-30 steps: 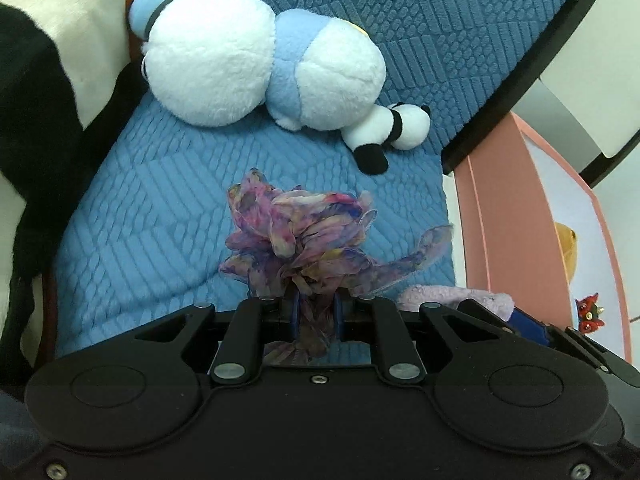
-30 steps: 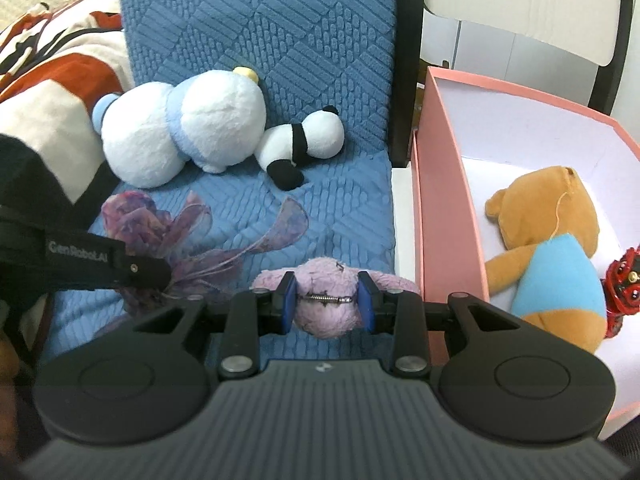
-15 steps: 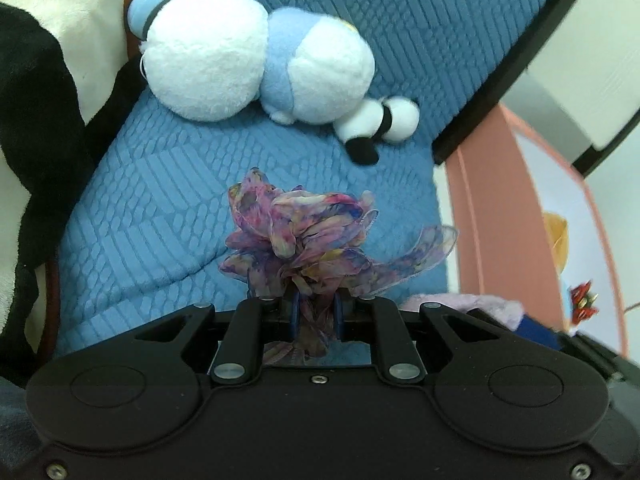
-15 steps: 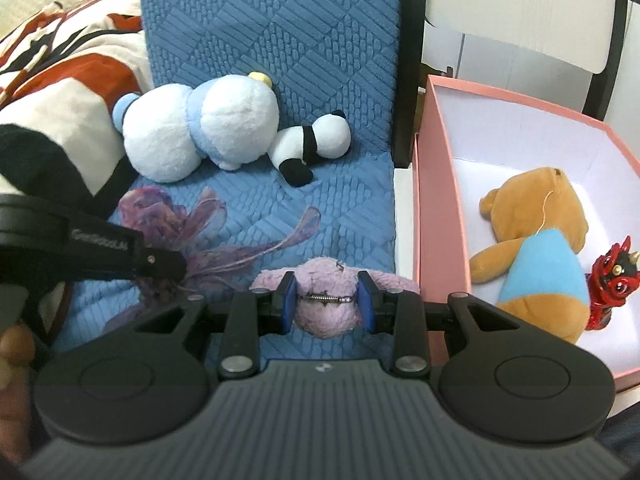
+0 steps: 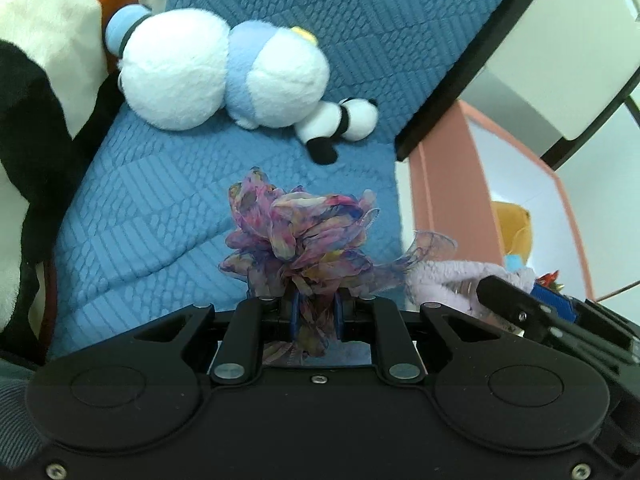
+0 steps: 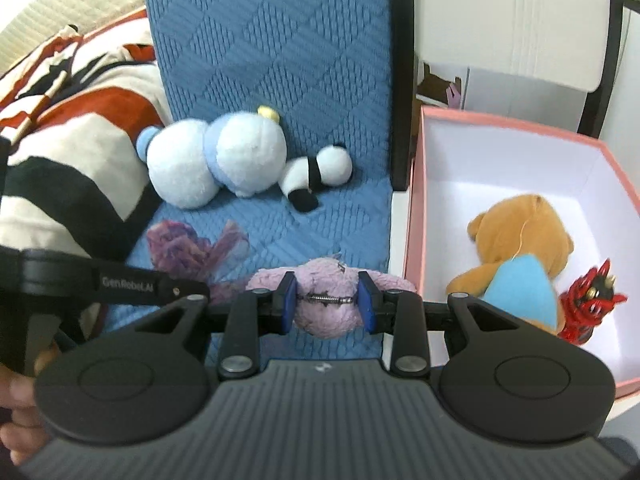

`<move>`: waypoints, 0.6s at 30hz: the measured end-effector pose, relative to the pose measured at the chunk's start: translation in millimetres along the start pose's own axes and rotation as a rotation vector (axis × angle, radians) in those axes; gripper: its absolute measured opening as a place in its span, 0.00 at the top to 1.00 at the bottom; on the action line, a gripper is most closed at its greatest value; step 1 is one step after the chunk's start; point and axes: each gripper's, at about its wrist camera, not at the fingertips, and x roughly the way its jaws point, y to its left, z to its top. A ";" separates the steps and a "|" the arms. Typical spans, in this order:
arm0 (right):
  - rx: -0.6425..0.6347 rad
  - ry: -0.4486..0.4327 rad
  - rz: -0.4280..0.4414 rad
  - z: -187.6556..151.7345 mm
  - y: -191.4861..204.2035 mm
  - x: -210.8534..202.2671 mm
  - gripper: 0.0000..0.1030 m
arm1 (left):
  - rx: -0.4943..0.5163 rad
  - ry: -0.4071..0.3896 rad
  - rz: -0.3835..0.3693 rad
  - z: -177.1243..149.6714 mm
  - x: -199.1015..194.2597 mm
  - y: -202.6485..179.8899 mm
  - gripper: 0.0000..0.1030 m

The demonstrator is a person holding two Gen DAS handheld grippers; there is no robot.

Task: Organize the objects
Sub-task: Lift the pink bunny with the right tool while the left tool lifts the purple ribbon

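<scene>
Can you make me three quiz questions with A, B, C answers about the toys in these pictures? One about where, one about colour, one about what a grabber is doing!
1. Where is the brown bear?
A. in the pink box
B. on the blue cushion
C. in a gripper

2. What colour is the toy in the right gripper?
A. green
B. light purple
C. orange

3. What is the left gripper doing?
A. open, empty
B. holding the panda
C. shut on the scarf

Answers: 1 A, the bear lies inside the box. 2 B, its fur is lilac. 3 C, the fingers pinch the scarf.

Both grippers are matte black plastic — the left gripper (image 5: 316,316) smooth-bodied, the right gripper (image 6: 326,300) ribbed grey — with blue fingers (image 6: 287,300), silver pivot screws and white "GenRobot.AI" lettering.
</scene>
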 end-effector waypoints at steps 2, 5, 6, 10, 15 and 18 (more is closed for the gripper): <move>0.005 -0.006 0.006 8.1 -3.7 -5.8 0.67 | 0.010 -0.004 -0.011 3.5 -5.0 -7.6 0.85; -0.022 -0.031 -0.021 19.0 -8.2 -14.6 0.67 | 0.036 -0.016 -0.019 8.2 -15.7 -23.9 0.85; -0.012 -0.034 -0.014 22.6 -11.7 -17.6 0.67 | 0.048 -0.021 -0.022 8.5 -19.6 -29.4 0.85; 0.016 -0.043 -0.008 35.8 -26.5 -31.5 0.67 | 0.069 -0.023 -0.054 15.9 -31.9 -53.1 0.85; 0.025 -0.081 -0.022 50.5 -45.6 -54.3 0.67 | 0.082 -0.037 -0.083 30.1 -43.2 -78.3 0.85; 0.036 -0.098 -0.031 60.1 -58.0 -67.7 0.67 | 0.100 -0.050 -0.107 37.6 -50.2 -96.3 0.85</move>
